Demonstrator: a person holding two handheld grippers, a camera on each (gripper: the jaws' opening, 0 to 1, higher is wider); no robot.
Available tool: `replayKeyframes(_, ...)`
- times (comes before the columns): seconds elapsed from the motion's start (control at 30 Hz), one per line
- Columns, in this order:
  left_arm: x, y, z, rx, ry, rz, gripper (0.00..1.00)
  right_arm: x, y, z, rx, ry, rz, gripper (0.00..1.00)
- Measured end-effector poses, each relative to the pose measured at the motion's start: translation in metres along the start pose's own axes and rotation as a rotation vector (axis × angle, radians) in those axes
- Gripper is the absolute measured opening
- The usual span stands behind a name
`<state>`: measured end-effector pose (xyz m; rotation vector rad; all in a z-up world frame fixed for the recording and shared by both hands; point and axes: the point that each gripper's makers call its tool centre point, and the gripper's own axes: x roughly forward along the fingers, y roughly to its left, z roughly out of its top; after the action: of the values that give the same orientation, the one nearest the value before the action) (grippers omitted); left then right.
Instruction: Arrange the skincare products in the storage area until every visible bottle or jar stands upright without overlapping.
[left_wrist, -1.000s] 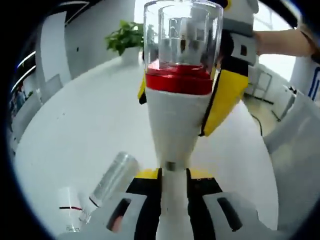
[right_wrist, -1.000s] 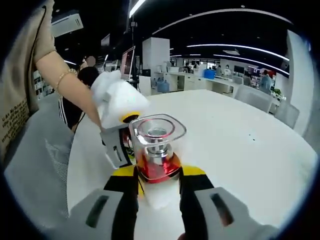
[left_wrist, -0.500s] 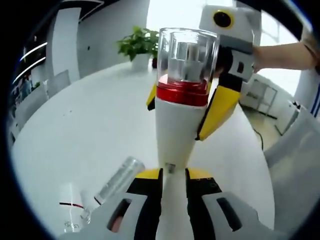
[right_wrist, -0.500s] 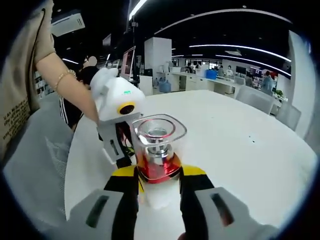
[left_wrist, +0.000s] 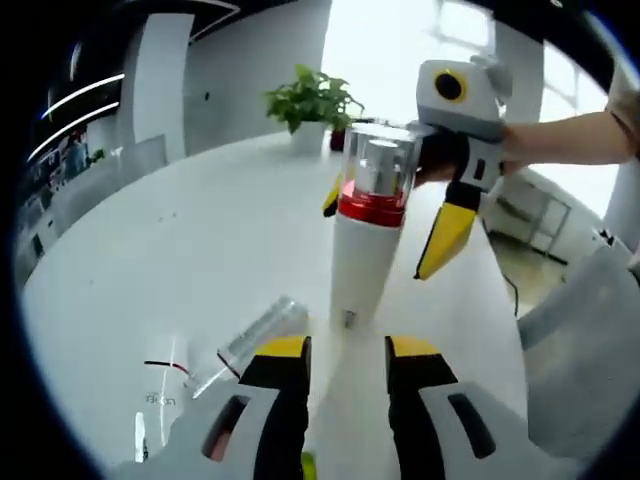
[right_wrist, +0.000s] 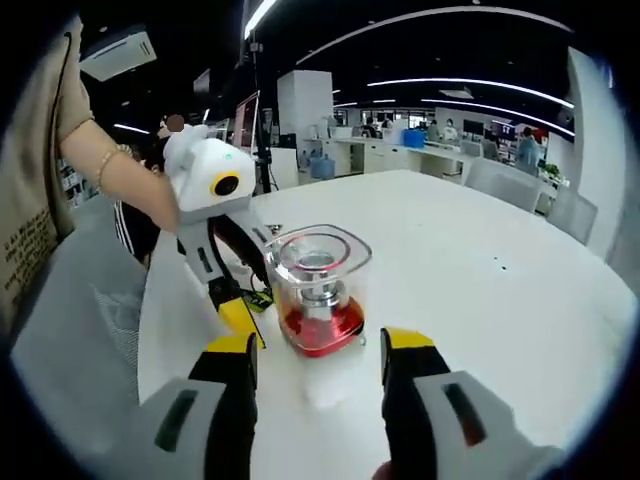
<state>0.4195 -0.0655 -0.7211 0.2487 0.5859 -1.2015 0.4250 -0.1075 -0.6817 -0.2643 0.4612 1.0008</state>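
Note:
A white bottle (left_wrist: 360, 255) with a red collar and a clear square cap stands upright on the white round table (left_wrist: 150, 240). My left gripper (left_wrist: 345, 350) is open, its yellow-tipped jaws just short of the bottle's base. My right gripper (left_wrist: 385, 235) comes in from the right, its jaws spread on either side of the bottle's red collar. In the right gripper view the same bottle (right_wrist: 318, 300) stands ahead of my open right gripper (right_wrist: 318, 345), and the left gripper (right_wrist: 245, 290) sits to its left. A clear-capped bottle (left_wrist: 255, 335) lies on its side near the left jaw.
A white tube with a red line (left_wrist: 165, 385) lies at the lower left of the left gripper view. A potted plant (left_wrist: 315, 100) stands at the table's far edge. A grey chair (left_wrist: 590, 340) is at the right. A person's arm (right_wrist: 120, 170) holds the left gripper.
Both grippers have let go of the white bottle and opened. The left gripper has drawn back from its base, and the bottle now stands on the table on its own.

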Motion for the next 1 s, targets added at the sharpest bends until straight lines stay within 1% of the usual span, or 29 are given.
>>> replayKeyframes(0.07,-0.008,0.001,-0.001,-0.017,-0.007,0.018,0.31,-0.002,0.005,-0.001,-0.007,0.012,-0.012,0.53)
replayKeyframes(0.1,-0.011,0.001,-0.001,-0.023,-0.011,0.024,0.32,-0.003,0.007,-0.002,-0.005,0.015,-0.018,0.56)
replayKeyframes(0.2,-0.022,-0.002,-0.002,-0.033,-0.021,0.043,0.36,-0.006,0.013,-0.005,0.033,0.012,-0.039,0.62)
replayKeyframes(0.27,-0.030,-0.005,-0.004,-0.052,-0.027,0.055,0.39,-0.006,0.019,-0.006,0.060,0.005,-0.043,0.65)
replayKeyframes(0.33,-0.040,-0.009,-0.005,-0.063,-0.036,0.064,0.43,-0.007,0.020,-0.010,0.076,0.010,-0.074,0.67)
replayKeyframes(0.4,-0.048,-0.011,-0.006,-0.073,-0.044,0.077,0.46,-0.009,0.023,-0.010,0.104,0.002,-0.097,0.72)
replayKeyframes(0.43,-0.054,-0.013,-0.007,-0.085,-0.052,0.086,0.48,-0.011,0.024,-0.009,0.113,-0.004,-0.112,0.74)
replayKeyframes(0.6,-0.075,-0.019,-0.017,-0.128,-0.069,0.127,0.54,-0.019,0.039,-0.010,0.151,-0.015,-0.130,0.79)
replayKeyframes(0.7,-0.087,-0.021,-0.024,-0.174,-0.081,0.156,0.60,-0.024,0.049,-0.012,0.167,-0.019,-0.148,0.84)
replayKeyframes(0.9,-0.108,-0.028,-0.030,-0.231,-0.109,0.196,0.68,-0.033,0.067,-0.006,0.209,-0.053,-0.178,0.93)
replayKeyframes(1.0,-0.120,-0.033,-0.033,-0.255,-0.126,0.225,0.74,-0.036,0.075,-0.003,0.215,-0.061,-0.183,0.96)
